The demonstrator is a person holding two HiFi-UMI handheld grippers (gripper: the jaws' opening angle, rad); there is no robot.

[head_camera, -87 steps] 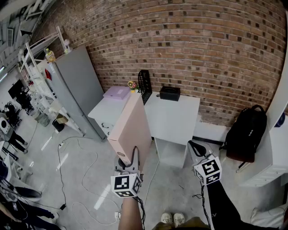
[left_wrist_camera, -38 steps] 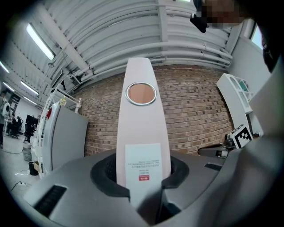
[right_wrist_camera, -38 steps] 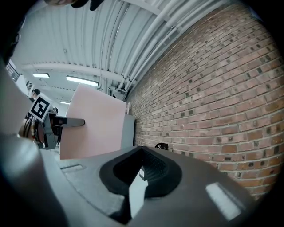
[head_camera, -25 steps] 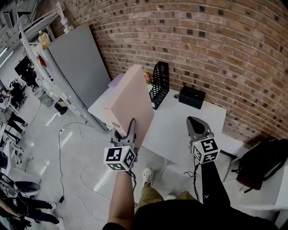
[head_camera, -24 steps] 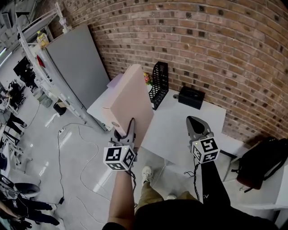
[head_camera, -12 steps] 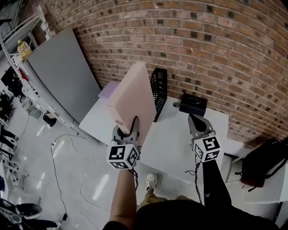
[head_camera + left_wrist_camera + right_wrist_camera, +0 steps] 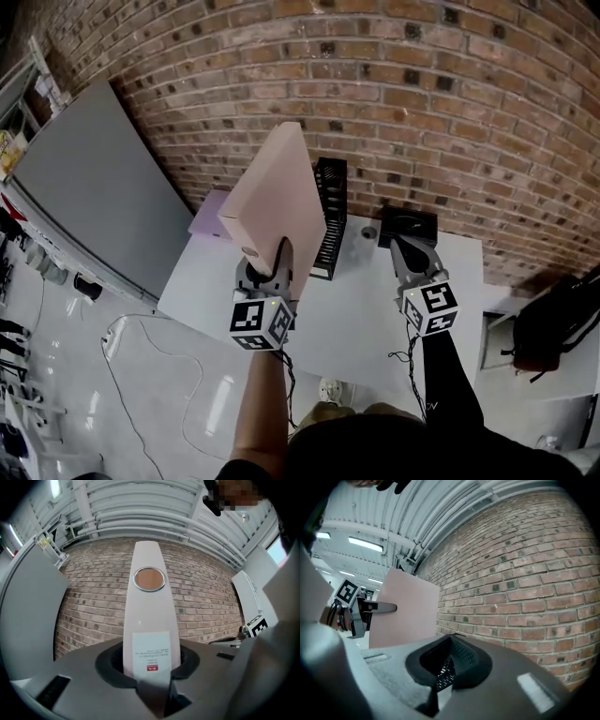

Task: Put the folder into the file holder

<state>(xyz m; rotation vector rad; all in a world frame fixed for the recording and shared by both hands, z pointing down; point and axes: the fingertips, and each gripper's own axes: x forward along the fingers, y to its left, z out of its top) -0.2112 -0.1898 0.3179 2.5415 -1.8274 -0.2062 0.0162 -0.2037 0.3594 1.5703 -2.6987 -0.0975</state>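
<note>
A pink lever-arch folder [image 7: 277, 197] stands upright in the air, and my left gripper [image 7: 273, 260] is shut on its lower spine edge. In the left gripper view the spine [image 7: 150, 620] with its ring hole and white label fills the gap between the jaws. The black mesh file holder [image 7: 328, 217] stands on the white table [image 7: 361, 319] against the brick wall, just right of the folder. My right gripper [image 7: 411, 249] hovers over the table's right part, shut with nothing in it. The right gripper view shows the folder [image 7: 405, 613] to the left and the file holder's mesh [image 7: 451, 663] beyond the jaws.
A black box [image 7: 409, 225] and a small grey cup [image 7: 367, 232] sit at the table's back, right of the file holder. A purple item [image 7: 208, 225] lies at the back left. A grey panel [image 7: 80, 187] leans at the left; a black backpack [image 7: 562, 323] lies at the right.
I have come up to the table. The left gripper has carried the folder forward, so it now stands right beside the file holder. The right gripper keeps its place over the table.
</note>
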